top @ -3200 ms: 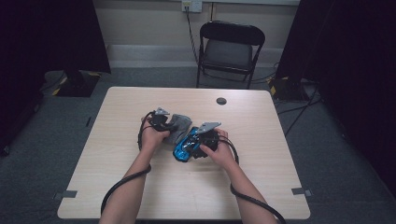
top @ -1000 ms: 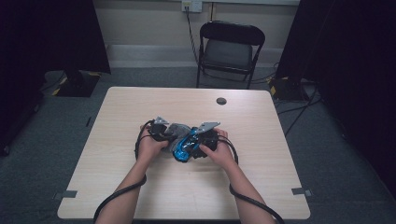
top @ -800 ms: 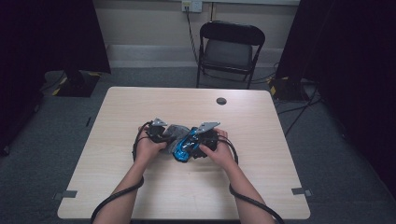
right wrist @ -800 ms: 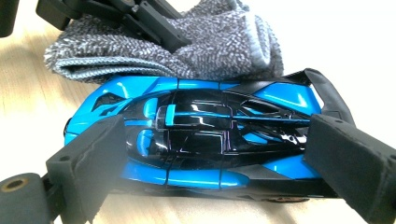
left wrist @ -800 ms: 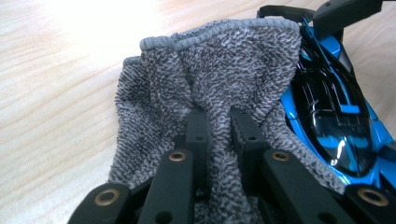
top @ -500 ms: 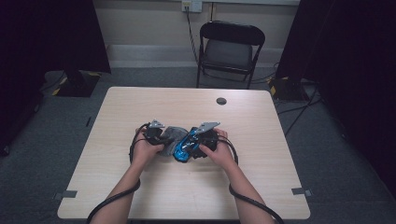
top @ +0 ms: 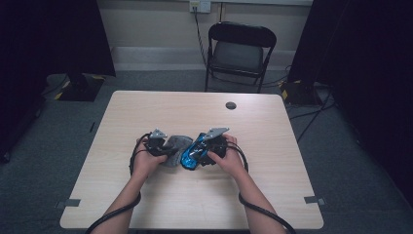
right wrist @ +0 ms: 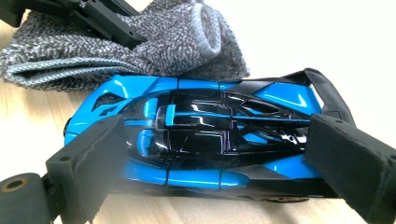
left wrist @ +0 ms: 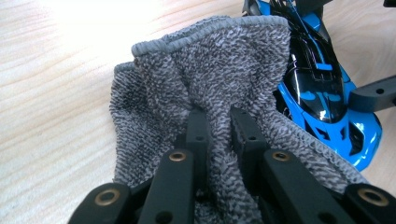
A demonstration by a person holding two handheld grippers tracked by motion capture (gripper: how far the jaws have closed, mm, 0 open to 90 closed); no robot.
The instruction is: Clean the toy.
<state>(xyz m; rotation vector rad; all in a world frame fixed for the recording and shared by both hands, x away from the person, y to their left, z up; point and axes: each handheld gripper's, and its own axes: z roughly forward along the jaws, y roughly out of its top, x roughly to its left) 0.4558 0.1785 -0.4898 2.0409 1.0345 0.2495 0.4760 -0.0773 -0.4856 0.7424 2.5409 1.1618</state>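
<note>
A blue and black toy car (right wrist: pixel 205 135) lies on the wooden table (top: pixel 292 195), near its middle. My right gripper (right wrist: pixel 217 149) is shut on the toy car, one pad at its nose and one at its tail. My left gripper (left wrist: pixel 218 121) is shut on a bunched grey knitted cloth (left wrist: pixel 210 70). The cloth rests against the side of the toy car (left wrist: pixel 322 88). In the high view the left gripper (top: pixel 168 148) and the cloth (top: pixel 176 146) sit just left of the toy car (top: pixel 191 155) and the right gripper (top: pixel 197 151).
A small black round cap (top: pixel 231 105) sits in the table's far half. A black folding chair (top: pixel 238 48) stands beyond the far edge. Cables trail from both grippers toward the near edge. Bare tabletop lies all around the hands.
My left gripper has slid a little with the cloth, toward the person and in against the car. The right gripper and the car have stayed still.
</note>
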